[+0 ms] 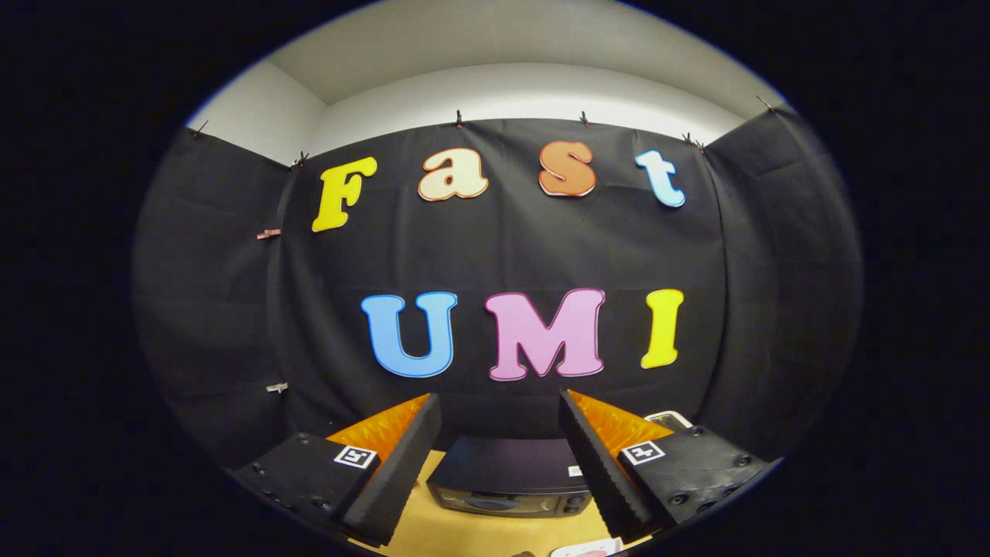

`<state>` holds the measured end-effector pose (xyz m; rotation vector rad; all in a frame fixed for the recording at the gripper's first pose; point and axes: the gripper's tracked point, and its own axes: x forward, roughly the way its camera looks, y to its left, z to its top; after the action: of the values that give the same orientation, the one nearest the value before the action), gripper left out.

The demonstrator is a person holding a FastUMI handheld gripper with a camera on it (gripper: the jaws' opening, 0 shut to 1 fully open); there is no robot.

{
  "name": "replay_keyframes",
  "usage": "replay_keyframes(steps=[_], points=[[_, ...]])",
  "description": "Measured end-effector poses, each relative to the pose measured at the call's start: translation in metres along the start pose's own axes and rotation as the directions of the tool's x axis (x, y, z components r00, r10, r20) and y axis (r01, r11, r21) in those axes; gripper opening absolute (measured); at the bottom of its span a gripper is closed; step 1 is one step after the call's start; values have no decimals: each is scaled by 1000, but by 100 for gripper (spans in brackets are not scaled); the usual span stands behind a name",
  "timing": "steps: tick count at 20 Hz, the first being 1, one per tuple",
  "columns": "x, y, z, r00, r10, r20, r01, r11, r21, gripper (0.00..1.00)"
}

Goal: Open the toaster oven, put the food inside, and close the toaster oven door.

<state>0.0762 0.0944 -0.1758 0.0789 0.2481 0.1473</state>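
Observation:
My gripper [499, 402] is held high and stands open, with nothing between its fingers. Below and ahead, framed between the two fingers, sits the dark toaster oven [510, 480] on a yellowish wooden table [464, 534]. Its top faces me and its door looks shut, with the glass front and knobs low on it. A pale plate-like thing [588, 549] with something pinkish on it peeks in at the near edge of the table, just right of centre; I cannot tell what food it is.
Black cloth walls [232, 325] close the booth behind and on both sides of the oven. A small white-rimmed object [670, 419] shows beyond the right finger, near the right wall.

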Motion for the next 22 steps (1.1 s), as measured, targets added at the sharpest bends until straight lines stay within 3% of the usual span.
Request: replay_keyframes(steps=[7, 14, 22], points=[[66, -9, -108, 991, -30, -132, 32, 999, 15, 99], [103, -31, -238, 942, -100, -322, 117, 993, 34, 99], [119, -28, -319, 894, -137, -425, 153, 988, 2, 99]])
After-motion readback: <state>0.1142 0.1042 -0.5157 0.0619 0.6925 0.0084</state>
